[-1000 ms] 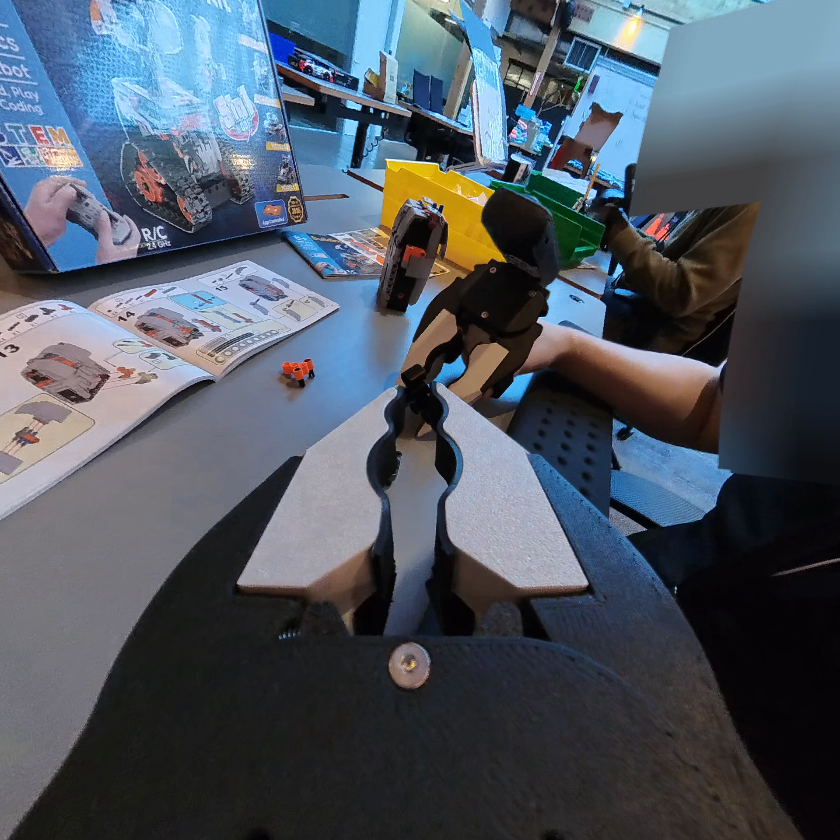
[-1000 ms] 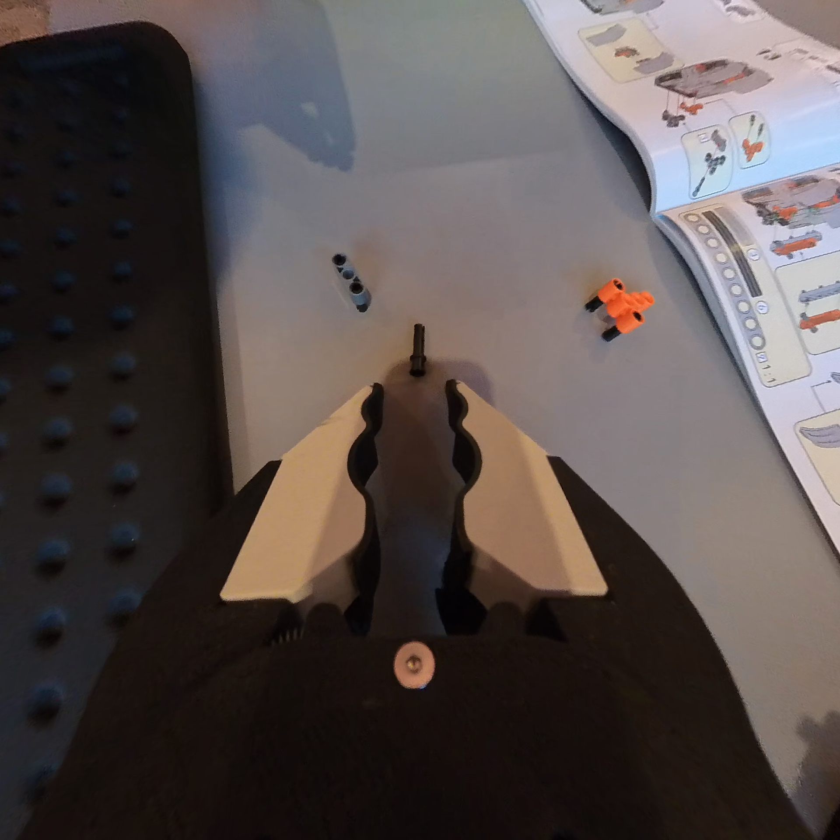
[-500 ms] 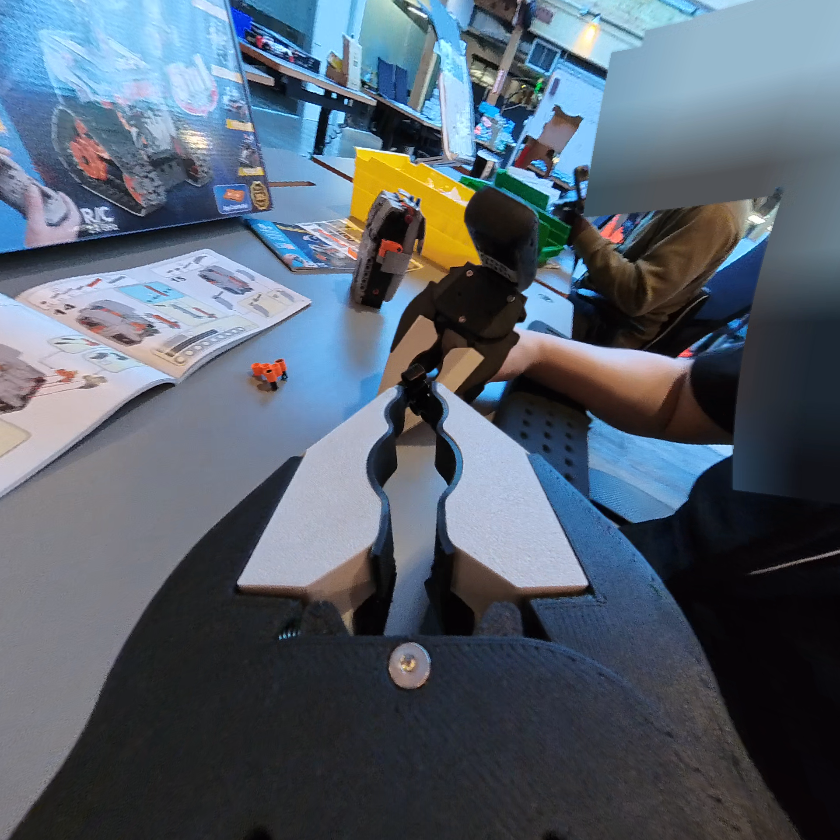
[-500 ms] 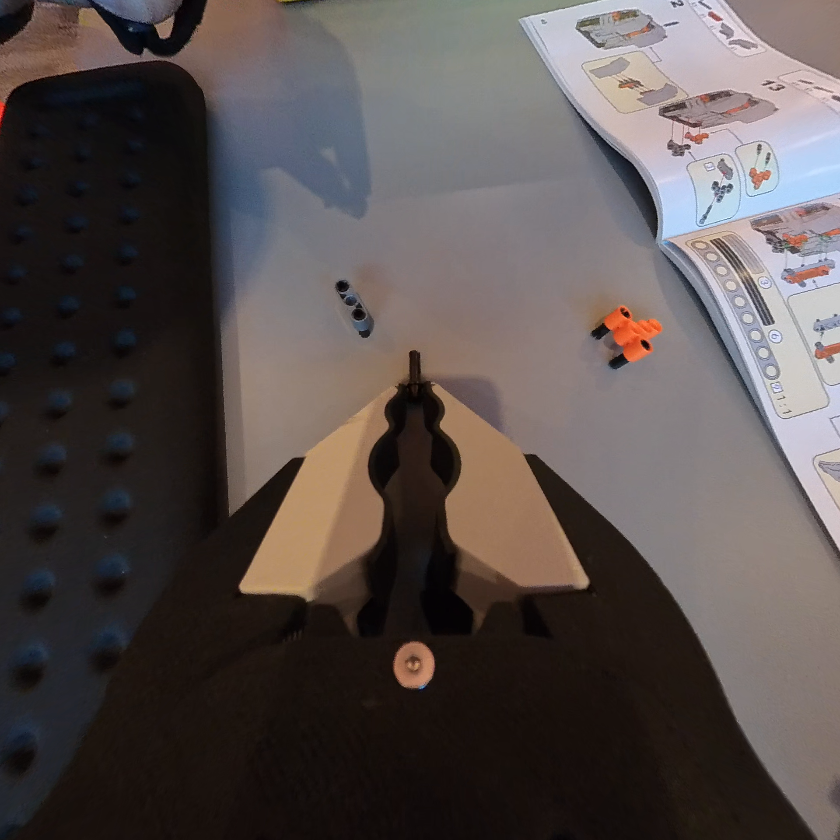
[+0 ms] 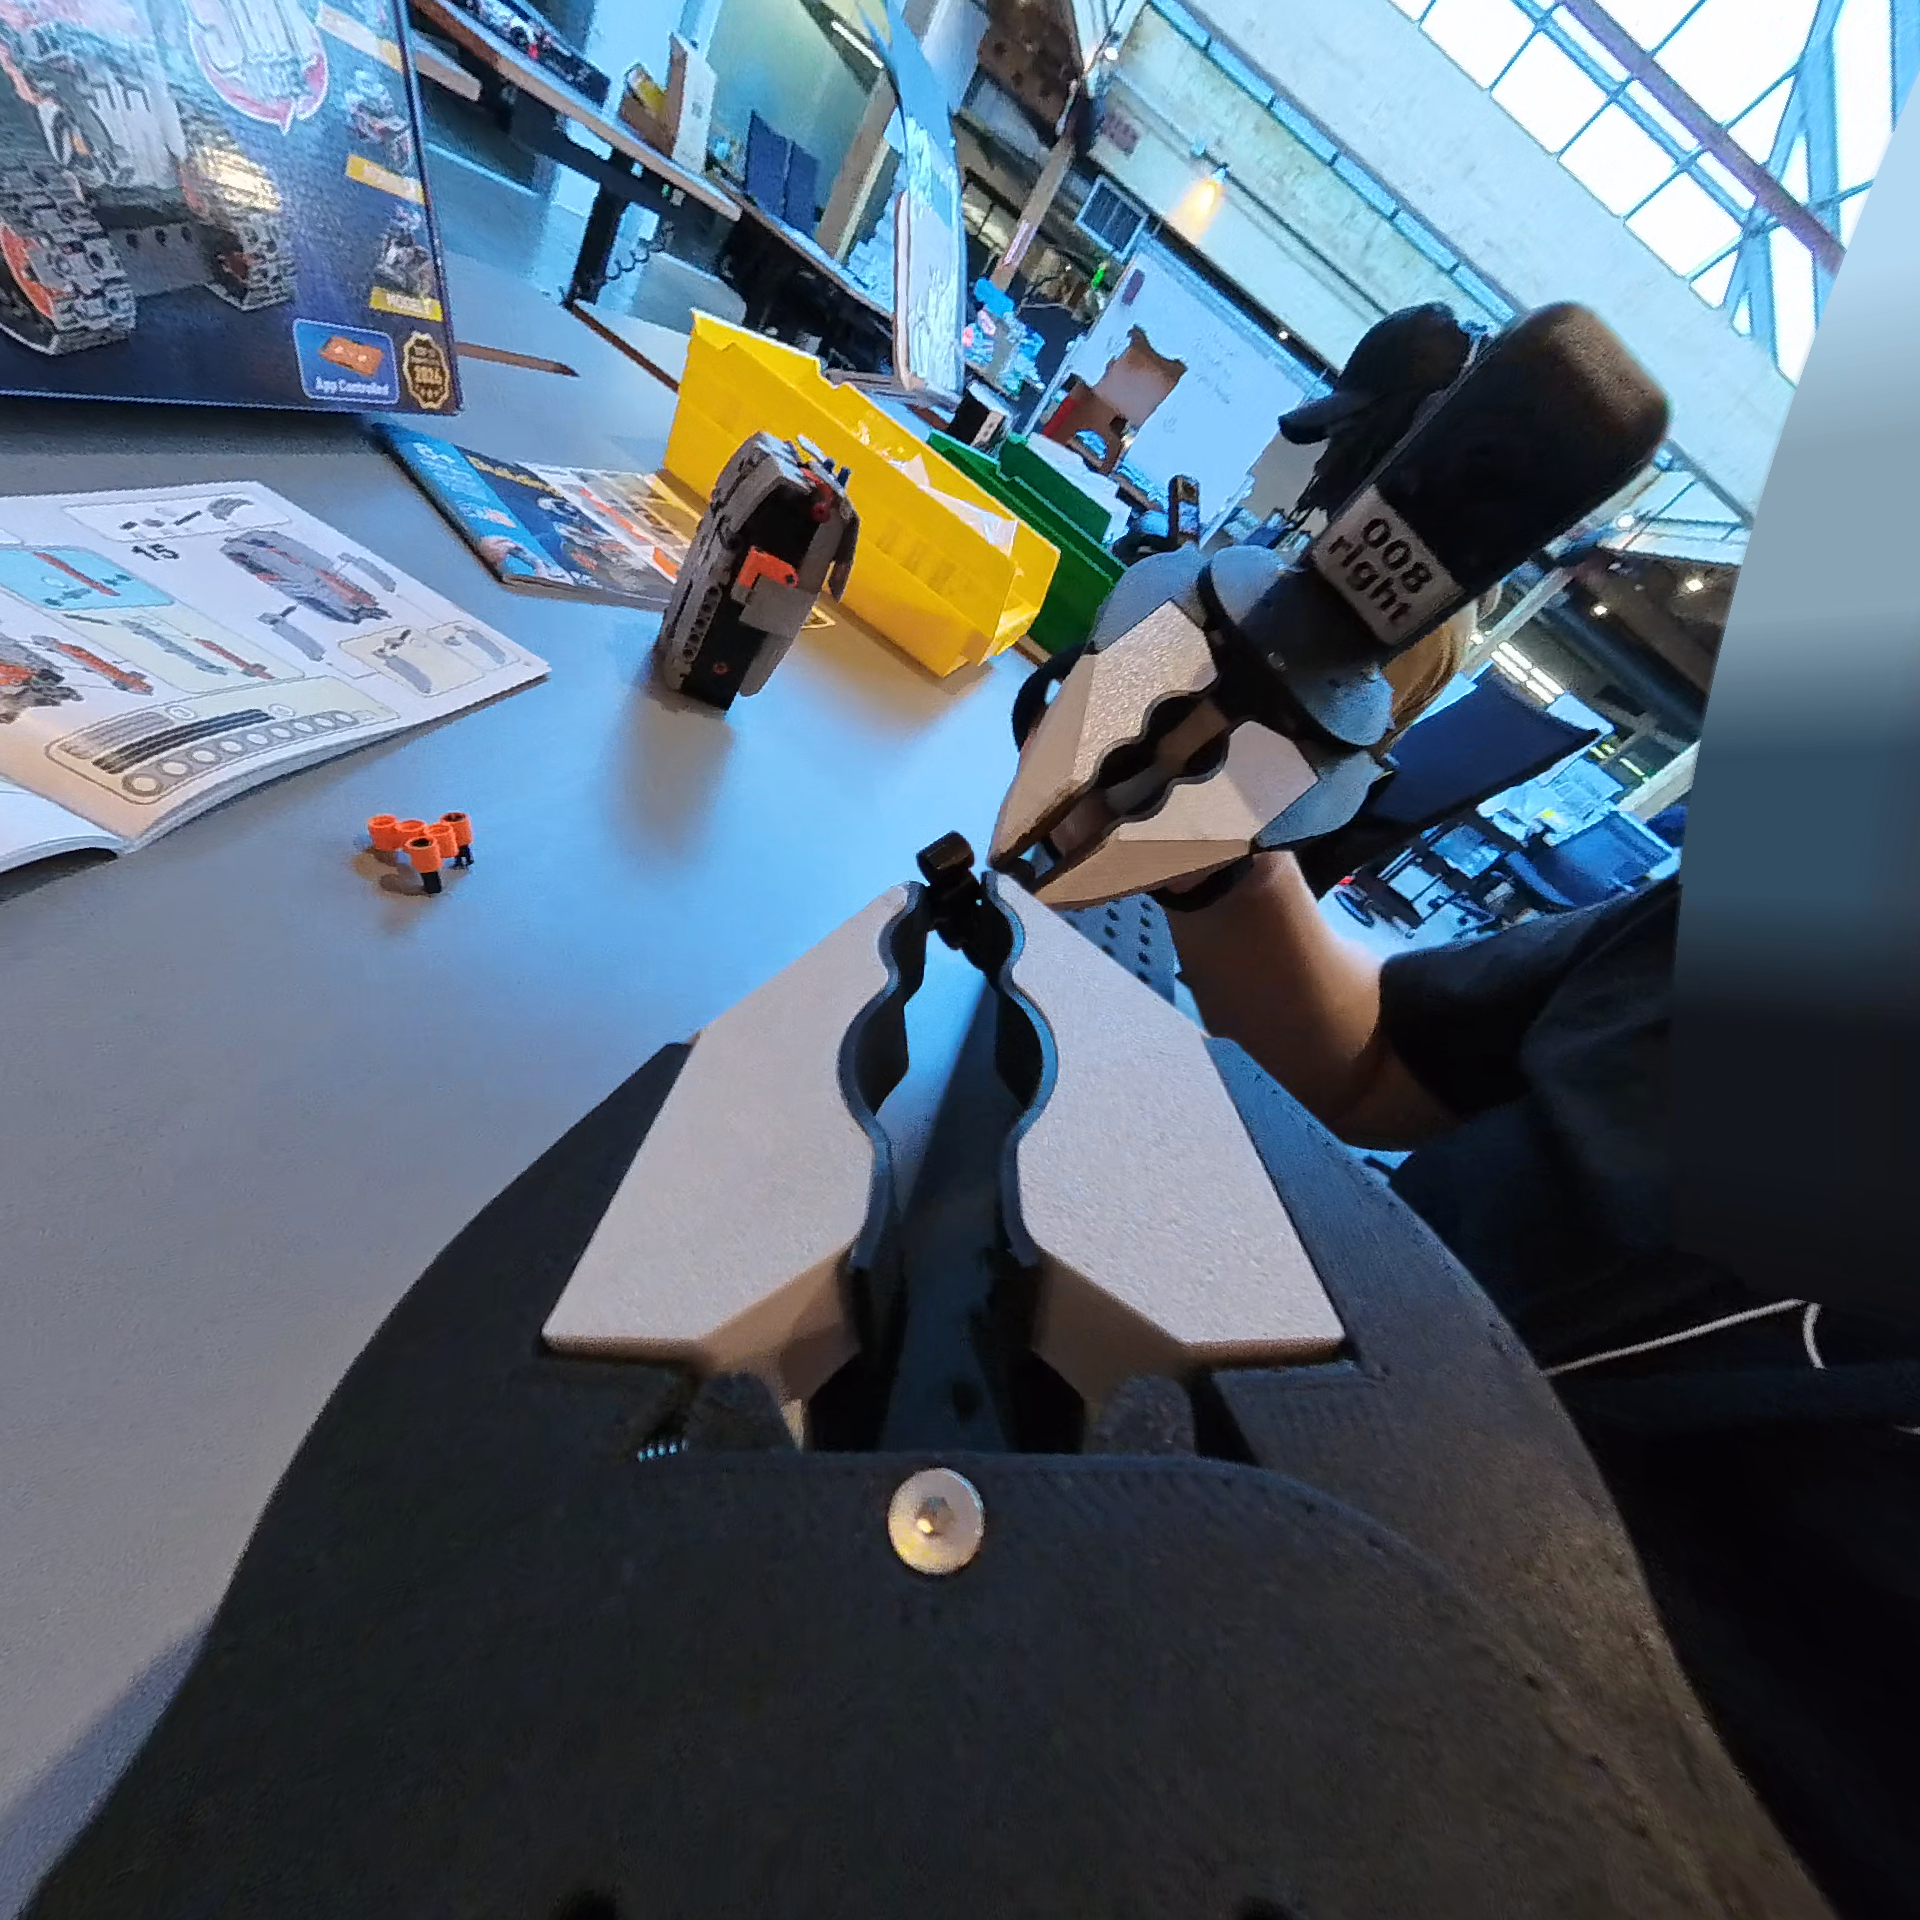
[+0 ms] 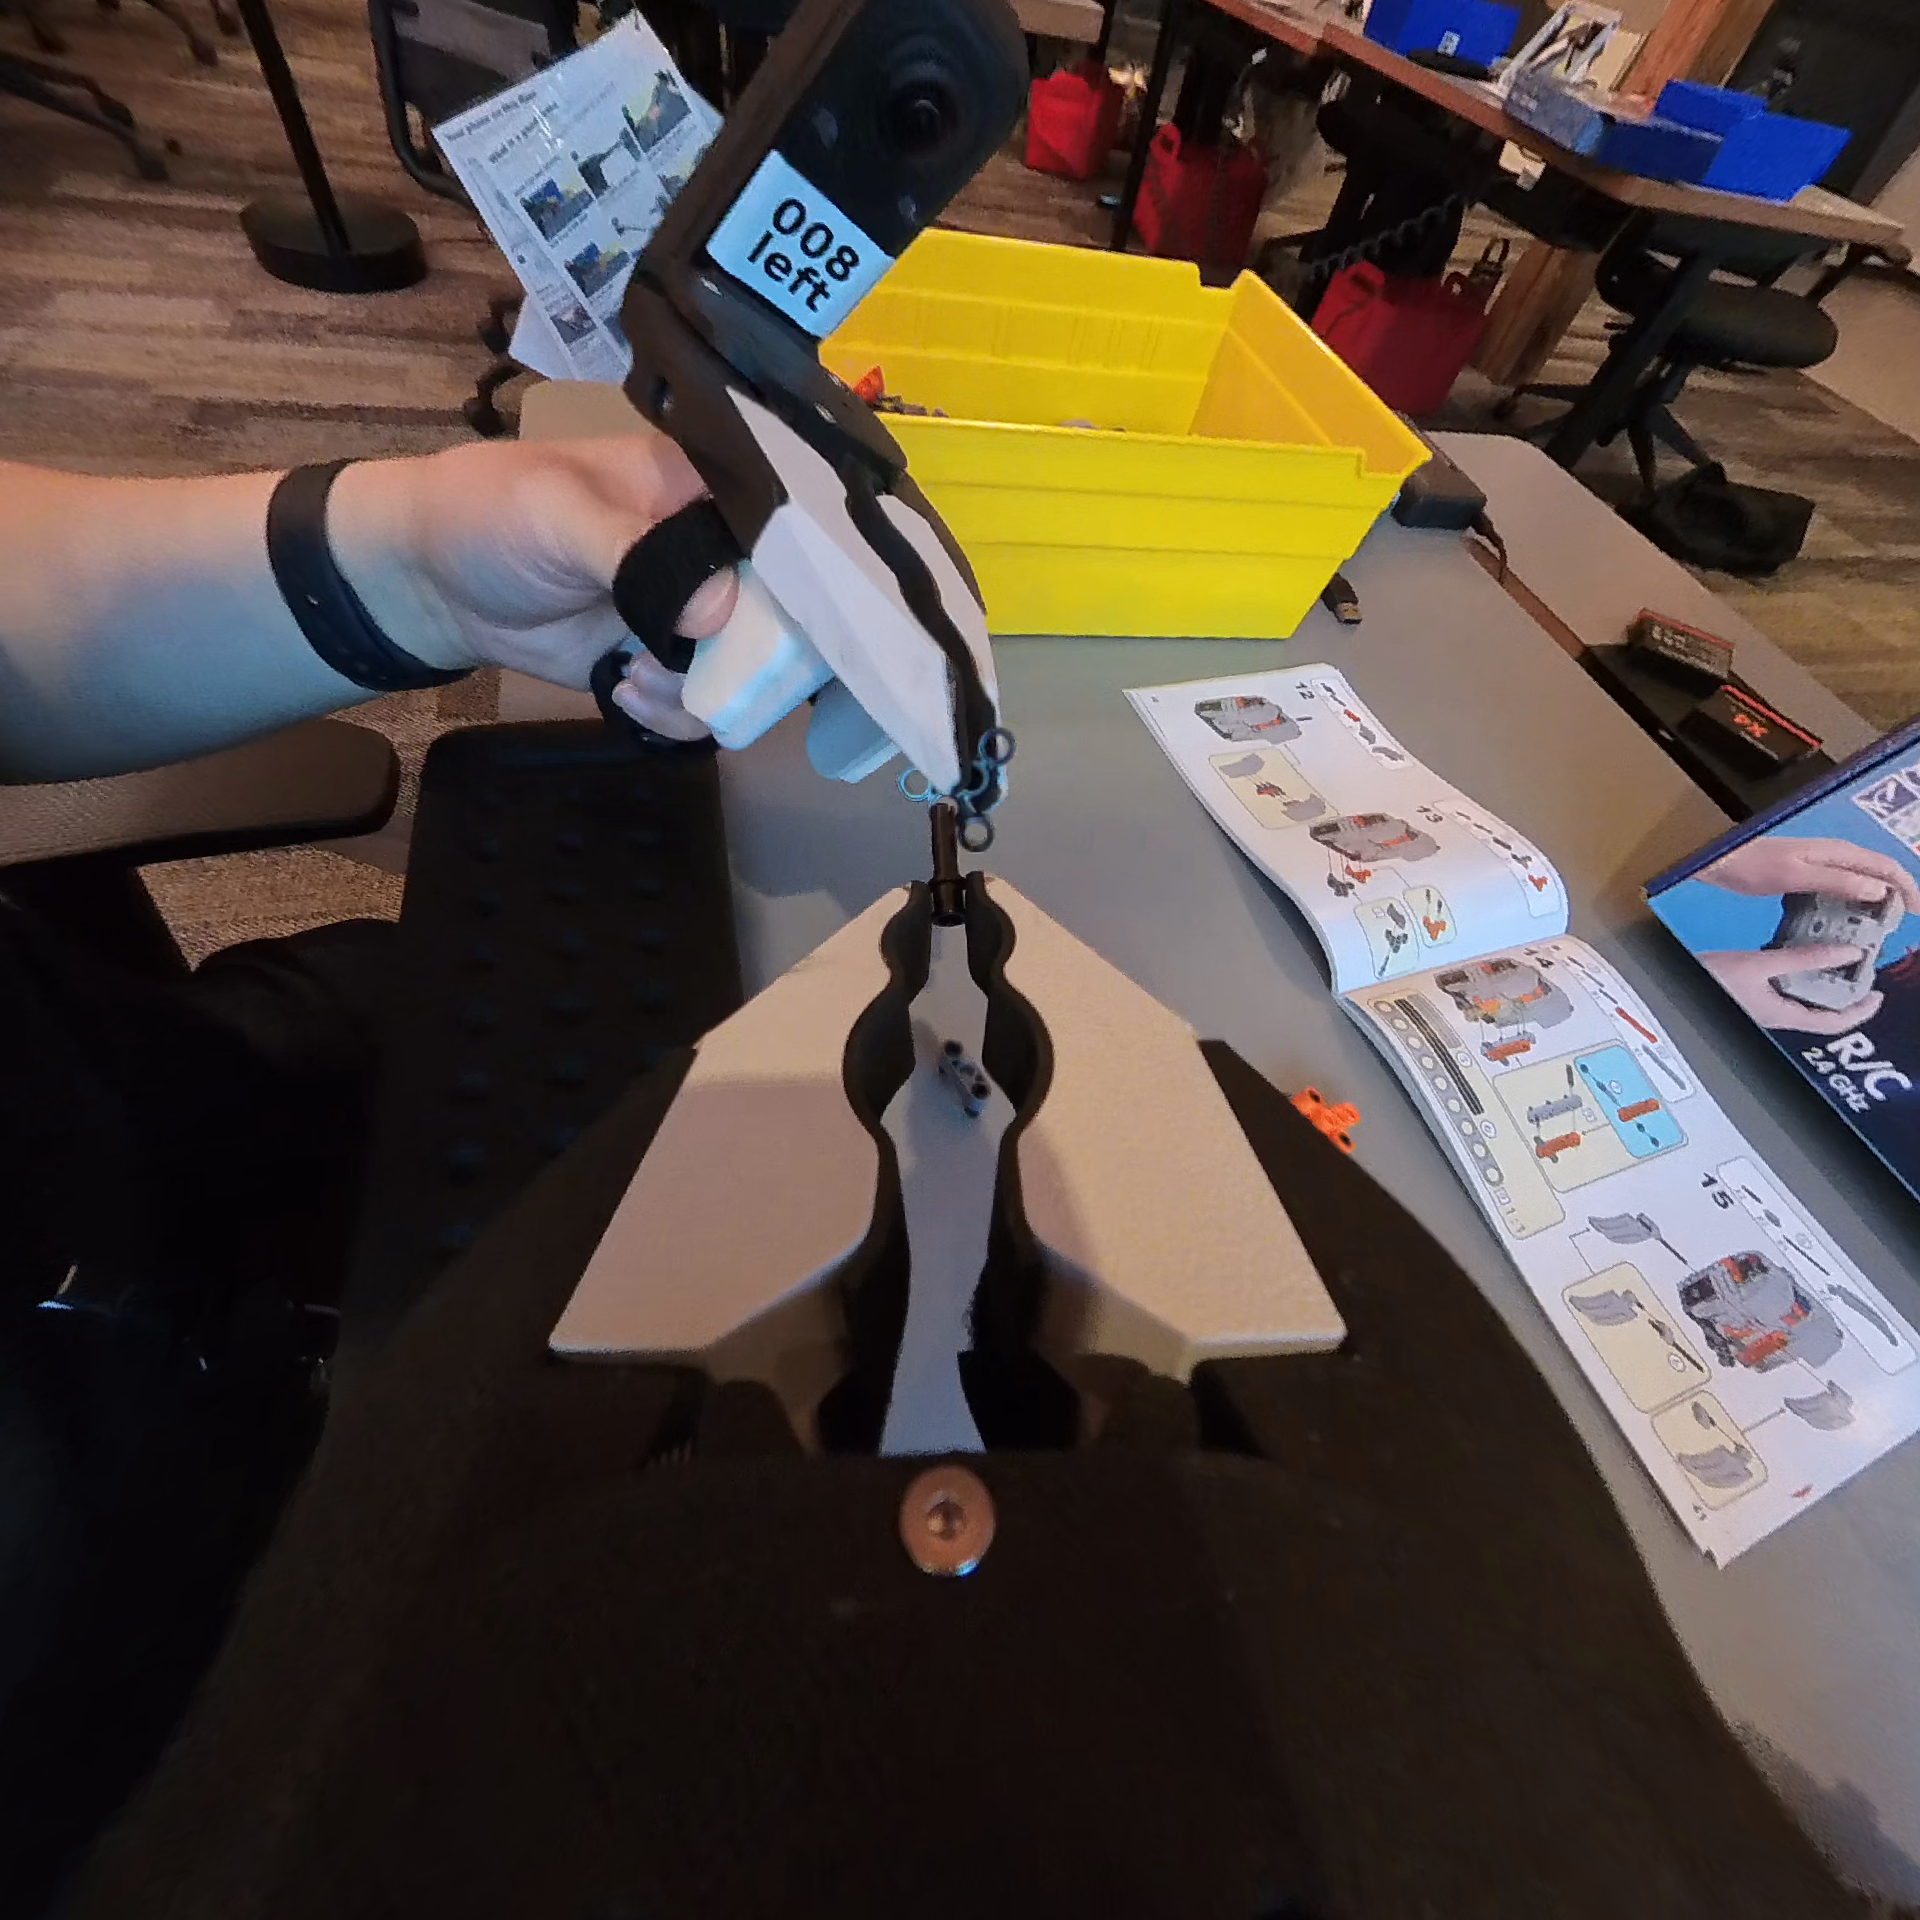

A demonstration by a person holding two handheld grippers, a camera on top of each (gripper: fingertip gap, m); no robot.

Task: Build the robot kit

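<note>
In the left wrist view my left gripper (image 5: 954,902) is shut on a small black holed beam (image 5: 948,862) that sticks out past its tips. My right gripper (image 6: 943,896) is shut on a short black pin (image 6: 943,842) held above the grey table (image 6: 1143,831). The pin's free end touches or nearly touches the beam (image 6: 982,781) held by the left gripper (image 6: 966,774). The right gripper also shows in the left wrist view (image 5: 1013,864), its tips right beside the beam. A small grey beam (image 6: 964,1072) lies on the table below.
An orange connector piece (image 5: 421,840) lies near the open instruction booklet (image 5: 208,644). A grey and black model (image 5: 758,582) stands by a yellow bin (image 5: 831,488) and a green bin (image 5: 1049,520). A blue product box (image 5: 208,208) stands behind. A black chair seat (image 6: 561,935) is beside the table edge. Both grippers' tips are close together, under 4 cm apart.
My right gripper closed on the black pin on the table, then lifted it up to the beam in my left gripper. The left gripper tilted up and stayed shut.
</note>
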